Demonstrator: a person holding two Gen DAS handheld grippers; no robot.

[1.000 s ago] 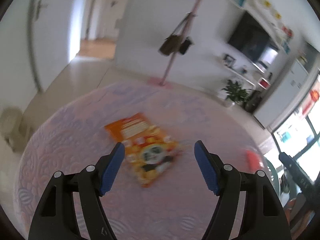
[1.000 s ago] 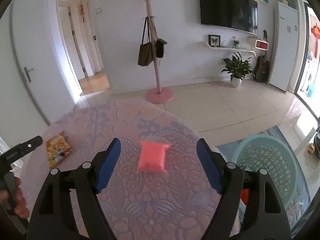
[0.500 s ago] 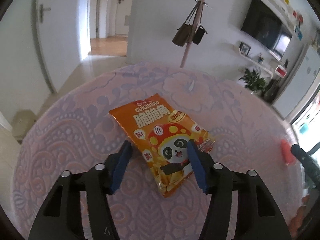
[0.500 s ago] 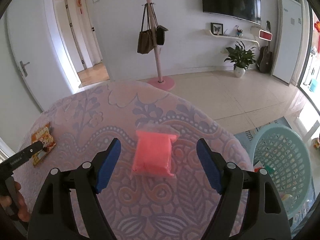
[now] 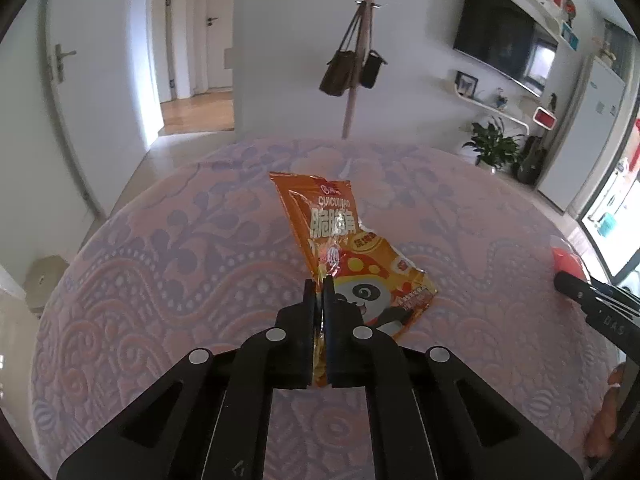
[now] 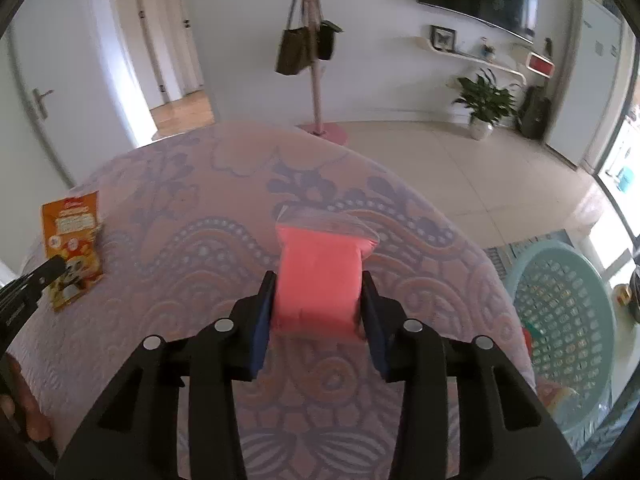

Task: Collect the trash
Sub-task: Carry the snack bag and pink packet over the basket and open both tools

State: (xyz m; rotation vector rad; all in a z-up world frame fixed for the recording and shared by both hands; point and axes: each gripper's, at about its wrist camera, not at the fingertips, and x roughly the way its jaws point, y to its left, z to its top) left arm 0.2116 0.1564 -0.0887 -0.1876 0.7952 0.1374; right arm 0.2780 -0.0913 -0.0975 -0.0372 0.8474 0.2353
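An orange snack bag (image 5: 334, 228) lies on the round table's pink patterned cloth (image 5: 160, 280). My left gripper (image 5: 318, 284) is shut on its near edge, and the bag is crumpled up into a ridge there. In the right wrist view the same bag (image 6: 74, 236) shows at far left with the left gripper (image 6: 52, 268) on it. A pink packet (image 6: 320, 252) sits near the table's right edge. My right gripper (image 6: 317, 280) is closing on it, both blue pads against its sides. In the left wrist view the packet (image 5: 566, 258) peeks out behind the right gripper's finger.
A teal plastic basket (image 6: 560, 308) stands on the floor just past the table's right edge. A pink coat stand with hanging bags (image 6: 310, 52) and a potted plant (image 6: 484, 100) stand farther back on the tiled floor. A hand (image 6: 32, 420) shows at lower left.
Both grippers came down and closed. The left one pinched the snack bag and buckled it. The right one's wide jaws closed in on the pink packet.
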